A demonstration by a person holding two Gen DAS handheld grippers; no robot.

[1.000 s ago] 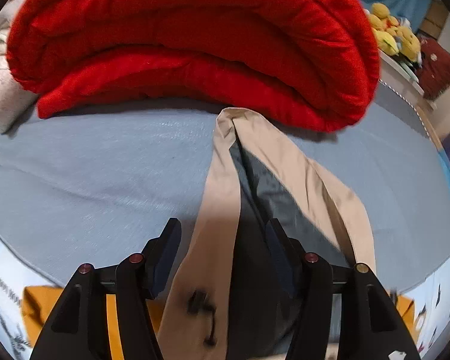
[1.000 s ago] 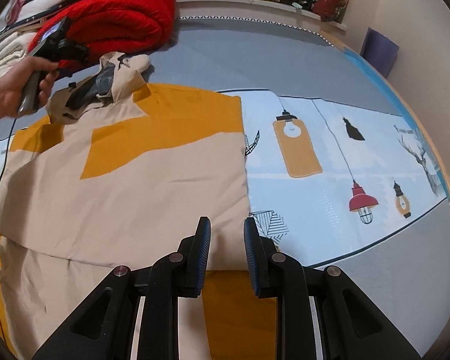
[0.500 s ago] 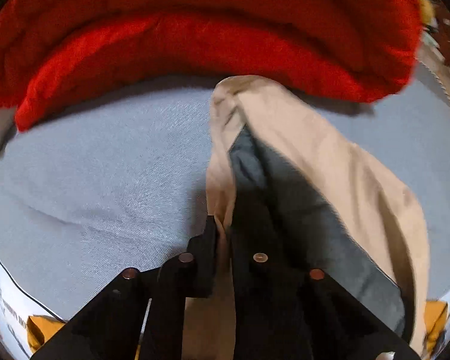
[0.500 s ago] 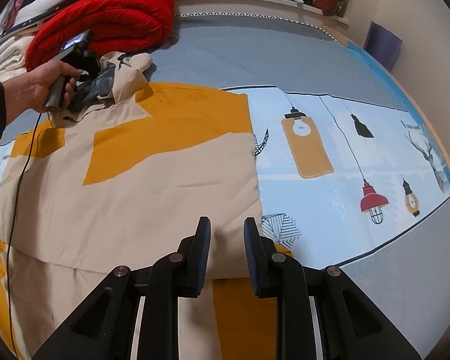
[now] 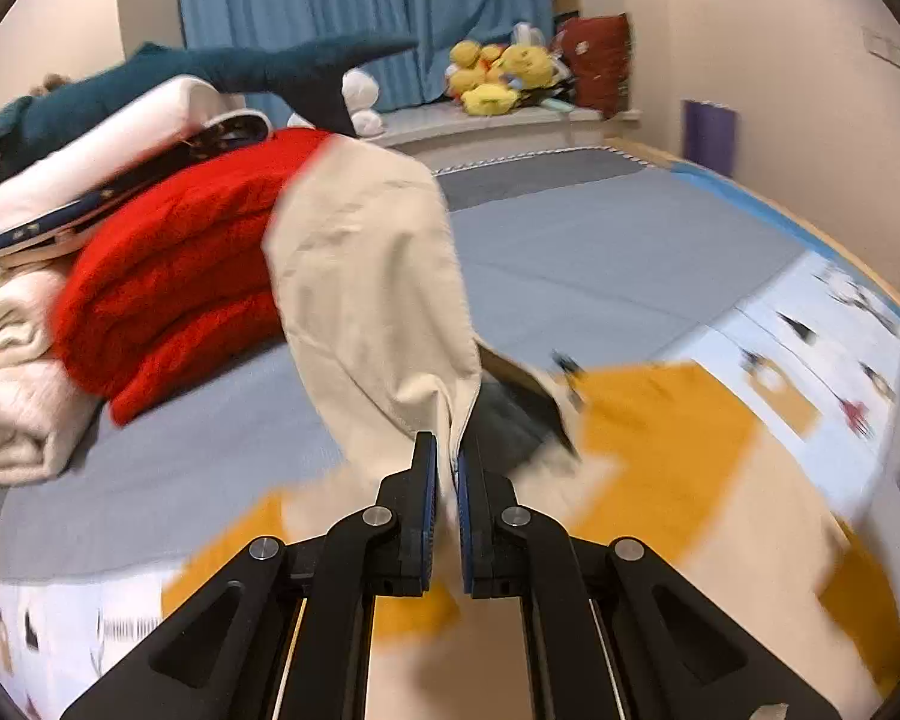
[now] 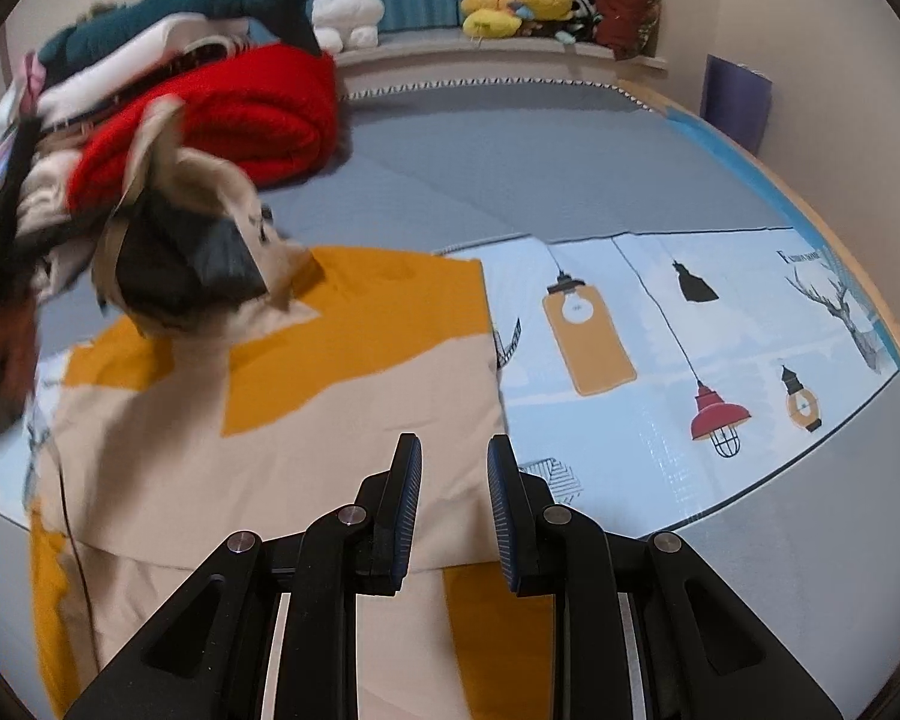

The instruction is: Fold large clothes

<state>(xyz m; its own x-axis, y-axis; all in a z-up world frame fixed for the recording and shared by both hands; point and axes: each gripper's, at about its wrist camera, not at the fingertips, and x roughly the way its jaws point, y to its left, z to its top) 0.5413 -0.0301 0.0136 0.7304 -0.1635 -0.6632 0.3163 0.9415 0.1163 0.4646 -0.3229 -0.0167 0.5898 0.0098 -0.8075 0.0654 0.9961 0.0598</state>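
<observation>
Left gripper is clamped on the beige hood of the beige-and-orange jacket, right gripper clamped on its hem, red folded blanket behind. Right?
Not quite. The right gripper is open and holds nothing; the right wrist view shows its jaws apart above the beige-and-orange jacket. The rest stands: the left gripper is clamped on the beige hood, with the red folded blanket behind.

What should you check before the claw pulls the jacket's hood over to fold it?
1. Left claw has the beige hood pinched: ok, jaws just closed on its edge.
2. Hood lifted clear of the red blanket: ok.
3. Right claw holding something: not ok, it is open over the jacket and grips nothing.
4. Jacket body lying flat on the bed: ok from the right wrist view.
5. Bed beside the jacket free of stray things: ok.
6. Hood's drawstring untangled: cannot tell, blurred.
</observation>
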